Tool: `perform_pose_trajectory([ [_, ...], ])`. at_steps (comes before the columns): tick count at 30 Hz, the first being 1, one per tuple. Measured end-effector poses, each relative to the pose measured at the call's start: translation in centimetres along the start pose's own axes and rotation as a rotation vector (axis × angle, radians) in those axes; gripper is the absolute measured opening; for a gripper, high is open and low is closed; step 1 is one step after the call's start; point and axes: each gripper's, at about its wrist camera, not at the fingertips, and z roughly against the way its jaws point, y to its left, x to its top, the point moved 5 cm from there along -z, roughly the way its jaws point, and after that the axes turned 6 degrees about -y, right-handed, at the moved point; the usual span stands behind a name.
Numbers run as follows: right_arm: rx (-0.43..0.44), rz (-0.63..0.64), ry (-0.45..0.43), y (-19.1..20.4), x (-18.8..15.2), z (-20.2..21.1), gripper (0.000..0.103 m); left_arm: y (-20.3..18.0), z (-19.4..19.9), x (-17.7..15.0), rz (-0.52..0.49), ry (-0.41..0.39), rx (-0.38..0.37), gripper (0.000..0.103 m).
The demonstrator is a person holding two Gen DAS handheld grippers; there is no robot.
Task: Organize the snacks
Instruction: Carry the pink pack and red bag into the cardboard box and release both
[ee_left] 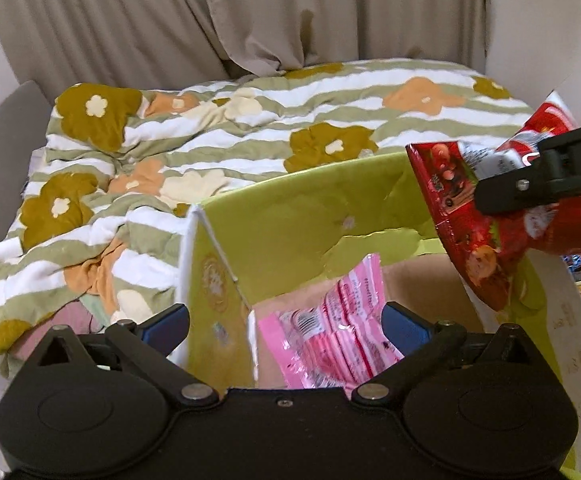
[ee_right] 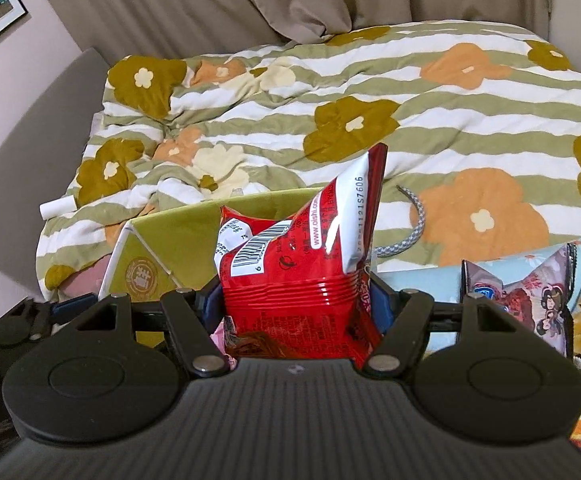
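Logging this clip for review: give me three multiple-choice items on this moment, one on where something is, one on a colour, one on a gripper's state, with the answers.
1. Where does the pink packet lie?
A. On the bedspread
B. Inside the green box
C. In the right gripper

2. What colour is the bag held by the right gripper?
A. Red
B. Blue
C. Yellow

3. How does the left gripper stand?
A. Shut on the pink packet
B. Shut on the box flap
C. Open, gripping nothing

Answers: 1 B, the packet rests on the box's cardboard floor. 2 A, the red bag sits between the fingers. 3 C, its fingers stand wide apart, clear of the packet.
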Motion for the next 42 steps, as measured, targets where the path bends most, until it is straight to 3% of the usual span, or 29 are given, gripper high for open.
perform_pose_trajectory([
  [8,0.028,0.092,-0.005,2.1,0.7,-0.6,0.086,2.0,2.9,-0.4,0.096,-0.039,0.074,0.103],
  [18,0.070,0.117,0.082,3.2,0.6,-3.9,0.088,2.9,3.0,-1.2,0.185,-0.019,0.110,0.103],
  [21,0.074,0.108,0.097,3.2,0.5,-4.6,0.095,2.7,3.0,-1.4,0.192,-0.016,0.117,0.103],
  [22,0.073,0.103,0.092,3.1,0.5,-4.8,0.103,2.6,3.0,-1.4,0.194,-0.014,0.118,0.103],
  [33,0.068,0.057,0.001,1.3,0.1,-2.6,0.103,1.8,3.8,-1.7,0.191,-0.024,0.139,0.103],
  [42,0.066,0.086,-0.094,1.8,0.8,2.5,0.103,1.8,7.4,-0.7,0.191,-0.101,0.141,0.103],
])
